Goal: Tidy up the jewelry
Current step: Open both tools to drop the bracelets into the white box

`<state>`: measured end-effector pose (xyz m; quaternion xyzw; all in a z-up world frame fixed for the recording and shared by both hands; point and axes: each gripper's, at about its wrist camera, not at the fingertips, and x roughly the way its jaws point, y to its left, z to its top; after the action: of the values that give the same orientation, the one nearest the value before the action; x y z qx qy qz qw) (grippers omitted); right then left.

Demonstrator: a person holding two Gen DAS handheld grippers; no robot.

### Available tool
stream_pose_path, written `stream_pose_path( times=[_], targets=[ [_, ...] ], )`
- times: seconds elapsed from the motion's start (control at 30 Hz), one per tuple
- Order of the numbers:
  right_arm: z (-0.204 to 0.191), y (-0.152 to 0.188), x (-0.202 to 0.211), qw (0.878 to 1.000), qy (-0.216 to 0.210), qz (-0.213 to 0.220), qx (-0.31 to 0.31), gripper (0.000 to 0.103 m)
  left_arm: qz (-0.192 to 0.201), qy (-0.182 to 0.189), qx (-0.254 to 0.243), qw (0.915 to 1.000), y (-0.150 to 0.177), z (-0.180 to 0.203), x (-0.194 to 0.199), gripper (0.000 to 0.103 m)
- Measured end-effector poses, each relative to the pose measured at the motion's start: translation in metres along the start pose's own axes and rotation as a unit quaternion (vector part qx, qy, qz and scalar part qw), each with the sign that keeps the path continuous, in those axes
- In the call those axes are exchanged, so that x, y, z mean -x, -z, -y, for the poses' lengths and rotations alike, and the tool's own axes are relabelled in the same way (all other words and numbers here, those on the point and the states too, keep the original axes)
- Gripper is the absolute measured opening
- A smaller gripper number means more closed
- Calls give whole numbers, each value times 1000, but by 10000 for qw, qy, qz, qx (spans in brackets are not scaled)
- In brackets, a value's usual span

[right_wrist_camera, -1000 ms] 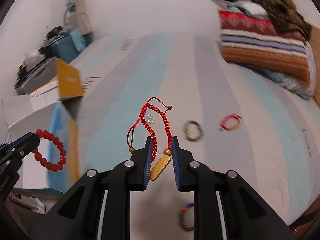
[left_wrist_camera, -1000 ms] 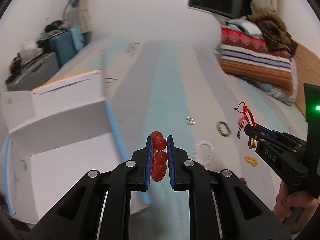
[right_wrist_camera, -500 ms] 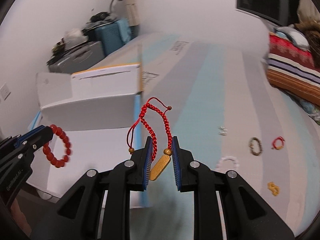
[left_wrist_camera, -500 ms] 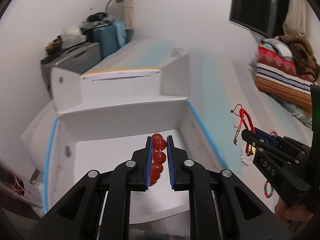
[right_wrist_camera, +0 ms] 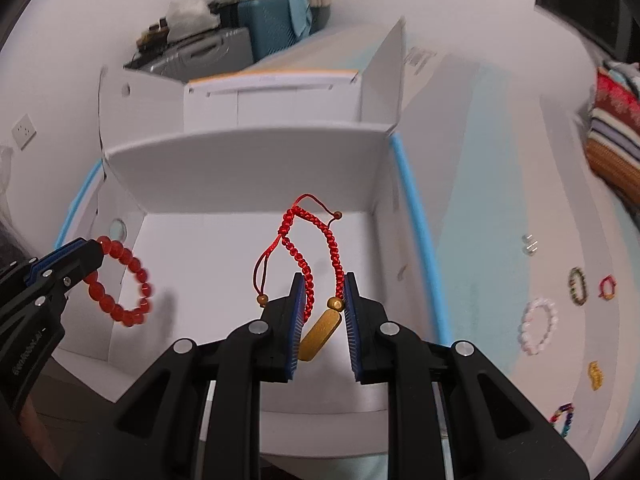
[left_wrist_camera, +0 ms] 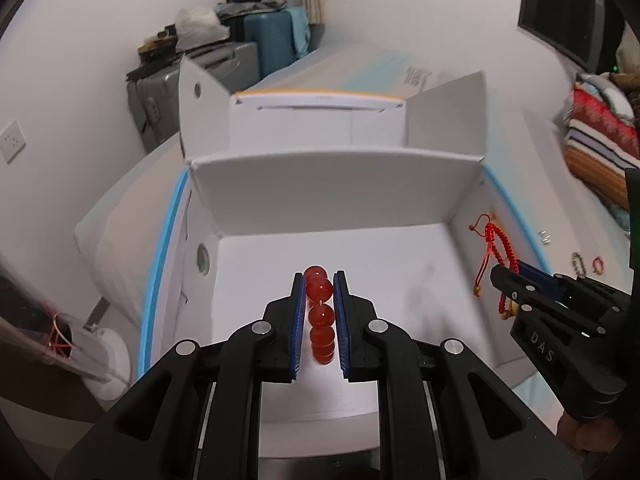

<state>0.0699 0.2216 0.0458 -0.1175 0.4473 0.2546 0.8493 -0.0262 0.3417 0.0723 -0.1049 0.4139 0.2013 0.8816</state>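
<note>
Over white box (left_wrist_camera: 336,184), "DAS" on right hand-held gripper (left_wrist_camera: 505,276), red cord bracelet (right_wrist_camera: 308,248) clamped

Wide open white floor inside the box (left_wrist_camera: 340,252), nothing lying on it, room to come straight down. The tall back flap (left_wrist_camera: 332,192) walls off the far side, and the raised right flap (right_wrist_camera: 384,76) stands over that corner. Left gripper (left_wrist_camera: 319,280) and right gripper (left_wrist_camera: 506,274) hang side by side above the opening, apart, with a clear gap between them. Out on the bedsheet (right_wrist_camera: 500,184) to the right, the pale bead bracelet (right_wrist_camera: 538,326) and gold charm (right_wrist_camera: 596,376) dot the passage.
</note>
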Motion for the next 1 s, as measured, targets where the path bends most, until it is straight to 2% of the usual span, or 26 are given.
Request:
stream_pose_path(
  times=[0.07, 0.27, 0.47, 0.57, 0.67, 0.7, 0.73, 0.87, 0.93, 1.0],
  targets=[
    [-2, 3, -10, 9999, 38, -151, 11, 18, -142, 80, 53, 9999, 3, -3, -10, 14],
    [-5, 11, -30, 9989, 70, -455, 37, 19, -410, -5, 85, 9991, 10, -11, -33, 13],
    [-7, 15, -35, 9988, 68, -492, 37, 19, -510, 9, 92, 9987, 14, -12, -42, 13],
    [-6, 17, -36, 9987, 103, -493, 18, 23, -528, -13, 97, 9986, 13, -14, -45, 14],
    [-5, 13, -29, 9993, 63, -359, -74, 51, -462, -52, 146, 9988, 12, -14, -40, 18],
    [-5, 12, -26, 9994, 10, -338, -92, 55, -437, -68, 152, 9989, 11, -14, -39, 27],
    [-6, 12, -21, 9994, -52, -321, -106, 56, -374, -97, 172, 9991, 11, -14, -34, 40],
    [-2, 8, 4, 9999, -50, 24, -145, 82, -94, -175, 160, 9997, 9, -11, -13, 56],
    [3, 6, 20, 9996, 1, 214, -192, 85, 60, -156, 140, 9998, 8, -8, -1, 66],
    [10, 3, 36, 9989, 20, 408, -238, 90, 213, -163, 114, 9996, 7, -3, 12, 71]
  ],
)
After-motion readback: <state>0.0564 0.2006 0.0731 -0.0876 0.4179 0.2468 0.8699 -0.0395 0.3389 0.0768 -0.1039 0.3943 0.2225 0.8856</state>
